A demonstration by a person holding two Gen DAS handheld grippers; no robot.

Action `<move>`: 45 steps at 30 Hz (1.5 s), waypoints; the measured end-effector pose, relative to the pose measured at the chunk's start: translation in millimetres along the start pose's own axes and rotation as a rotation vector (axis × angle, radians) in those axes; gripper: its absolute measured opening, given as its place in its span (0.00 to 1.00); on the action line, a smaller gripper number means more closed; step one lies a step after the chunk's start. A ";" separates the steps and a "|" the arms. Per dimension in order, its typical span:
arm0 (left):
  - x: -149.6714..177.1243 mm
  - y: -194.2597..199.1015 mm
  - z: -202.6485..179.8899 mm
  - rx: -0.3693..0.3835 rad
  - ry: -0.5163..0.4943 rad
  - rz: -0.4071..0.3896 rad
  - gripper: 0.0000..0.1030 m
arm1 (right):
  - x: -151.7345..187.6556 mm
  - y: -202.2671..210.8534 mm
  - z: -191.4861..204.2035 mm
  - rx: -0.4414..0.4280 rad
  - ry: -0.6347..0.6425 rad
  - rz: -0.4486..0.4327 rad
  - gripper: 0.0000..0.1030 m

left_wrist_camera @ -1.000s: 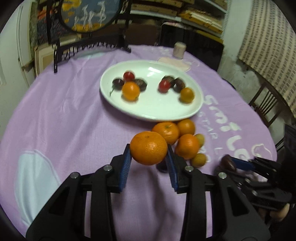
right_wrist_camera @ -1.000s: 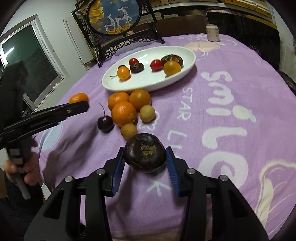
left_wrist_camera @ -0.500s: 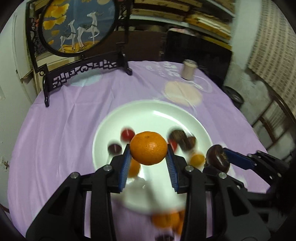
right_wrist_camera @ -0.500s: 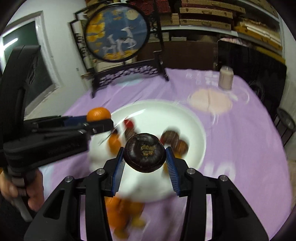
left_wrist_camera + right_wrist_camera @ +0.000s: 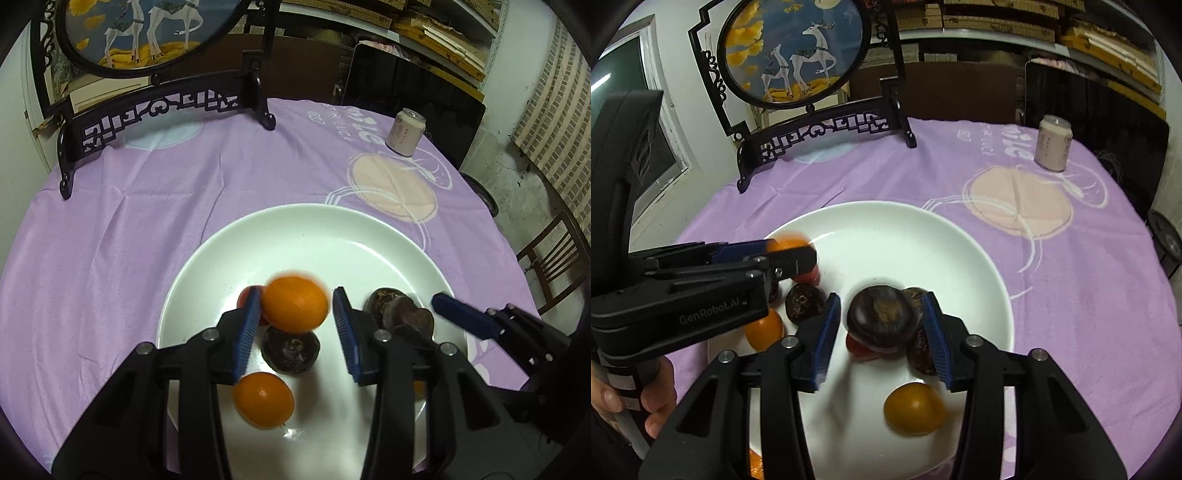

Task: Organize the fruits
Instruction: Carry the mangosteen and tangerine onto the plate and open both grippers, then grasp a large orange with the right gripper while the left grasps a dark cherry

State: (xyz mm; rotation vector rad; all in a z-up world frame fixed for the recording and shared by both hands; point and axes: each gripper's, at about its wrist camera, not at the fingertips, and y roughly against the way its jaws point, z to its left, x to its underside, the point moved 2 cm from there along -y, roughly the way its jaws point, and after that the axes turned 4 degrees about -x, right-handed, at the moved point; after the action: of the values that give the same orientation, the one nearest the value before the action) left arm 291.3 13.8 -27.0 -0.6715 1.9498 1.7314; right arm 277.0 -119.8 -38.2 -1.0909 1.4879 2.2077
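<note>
On the left, the left gripper [image 5: 295, 325] has its jaws spread apart over the white plate [image 5: 332, 236]. The mandarin [image 5: 294, 309] sits between them, touching only the left pad, with a clear gap on its right side; its blurred edges suggest it is dropping free, so the grip looks released. Directly under it, toward 6 o'clock, lie a dark brown fruit [image 5: 291, 350] and a second orange fruit [image 5: 263, 399], with a red one [image 5: 246, 298] peeking out at 9 o'clock behind the pad. To do this drop well, I would keep the jaws wide and low, so the mandarin settles beside the other orange fruit without bouncing off the dark one and rolling toward the rim.

Further right, the right gripper [image 5: 881, 332] is also over the plate [image 5: 960, 251], jaws parted. The dark round fruit [image 5: 881, 319] between them shows gaps on both sides, so it too seems let go. Other dark fruits [image 5: 923, 354] lie at 3 o'clock of it, a red one [image 5: 860, 349] just below, and a yellow-orange fruit [image 5: 914, 408] at 5 o'clock. It should land among the dark ones; lifting straight up afterwards would avoid nudging the neighbours.

At the far right of the purple table [image 5: 1089, 295] stands a can [image 5: 1053, 143].
</note>
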 end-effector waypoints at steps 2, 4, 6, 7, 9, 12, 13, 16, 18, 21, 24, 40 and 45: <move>3.0 5.0 1.7 0.008 0.007 -0.008 0.46 | -1.9 8.3 -4.3 0.011 -0.021 -0.042 0.56; 5.1 10.0 2.8 0.009 0.009 -0.022 0.50 | -2.5 17.4 -11.2 0.019 -0.052 -0.077 0.56; 10.3 16.0 5.2 0.014 0.013 -0.031 0.50 | -0.6 23.6 -21.0 0.034 -0.090 -0.098 0.56; 13.8 18.9 7.0 0.019 0.021 -0.032 0.50 | 0.7 24.6 -24.6 0.045 -0.099 -0.098 0.56; 20.3 23.9 8.6 0.015 0.029 -0.031 0.50 | 4.6 24.7 -31.3 0.073 -0.101 -0.090 0.56; 32.9 36.1 10.2 0.013 0.047 -0.045 0.50 | 9.5 24.7 -37.5 0.111 -0.085 -0.079 0.56; 39.5 43.1 10.2 0.013 0.051 -0.055 0.50 | 9.7 25.6 -38.9 0.111 -0.082 -0.083 0.56; 57.8 60.8 13.5 0.004 0.063 -0.083 0.50 | 9.6 29.4 -39.4 0.105 -0.071 -0.097 0.56; 76.7 73.5 17.0 0.001 0.071 -0.091 0.50 | 10.2 31.5 -37.2 0.097 -0.060 -0.108 0.56; 107.2 87.8 23.2 -0.013 0.072 -0.076 0.50 | 12.7 29.4 -30.0 0.095 -0.034 -0.105 0.56; 136.0 99.2 28.0 -0.011 0.054 -0.041 0.50 | 19.0 28.3 -20.1 0.092 -0.017 -0.095 0.56; 215.9 128.3 36.3 0.072 0.010 -0.012 0.59 | 160.2 120.7 66.5 -0.063 0.038 -0.018 0.57; 227.5 130.7 38.7 0.086 0.010 -0.005 0.59 | 158.3 107.7 91.9 -0.075 0.101 -0.006 0.57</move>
State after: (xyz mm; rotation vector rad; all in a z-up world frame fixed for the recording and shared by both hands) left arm 32.3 50.2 -70.8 -0.6552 2.0153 1.6343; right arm 65.7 -115.6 -59.1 -1.2455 1.4493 2.2517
